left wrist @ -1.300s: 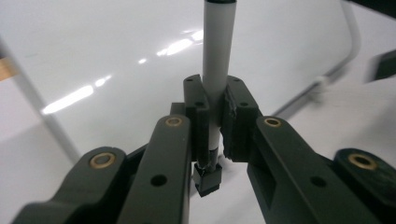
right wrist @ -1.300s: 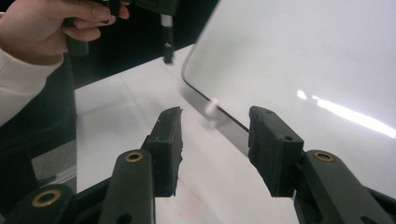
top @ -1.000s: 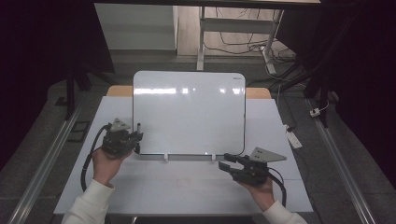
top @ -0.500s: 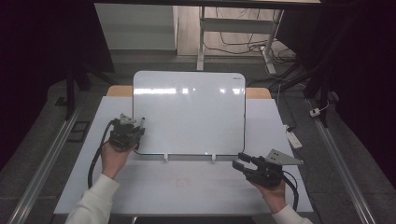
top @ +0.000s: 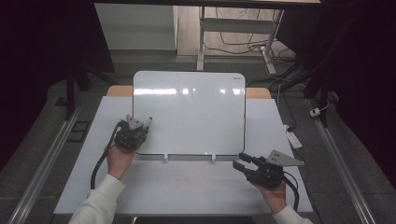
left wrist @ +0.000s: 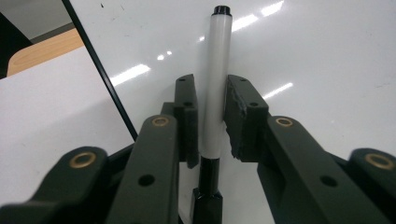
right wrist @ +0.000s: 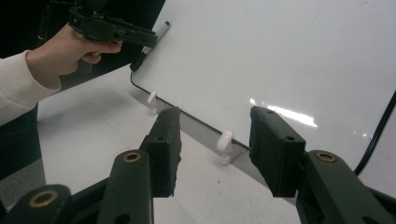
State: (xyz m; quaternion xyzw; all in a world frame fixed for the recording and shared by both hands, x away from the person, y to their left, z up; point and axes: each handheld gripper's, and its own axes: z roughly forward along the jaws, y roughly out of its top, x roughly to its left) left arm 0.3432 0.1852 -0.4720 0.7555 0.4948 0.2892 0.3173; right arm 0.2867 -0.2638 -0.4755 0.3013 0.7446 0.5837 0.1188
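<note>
Leaning against the whiteboard near its lower left corner, the left gripper has a white marker between its two black pads. Seen along that gripper's own jaws, the marker runs straight up the middle, its black cap end at the far tip over the board's glossy surface and its dark lower part down between the jaw arms. The jaws have just been opening; one pad sits against the marker's barrel while a thin gap shows at the other, so the pen is no longer pinched. In the right gripper view the same marker pokes out past the left gripper toward the board's black-edged rim.

The right gripper hovers low over the white table, just below the board's lower right part, jaws standing apart with nothing between them. Its pads frame one of the small white clips that prop the board's bottom edge; a second clip sits further along the same edge
</note>
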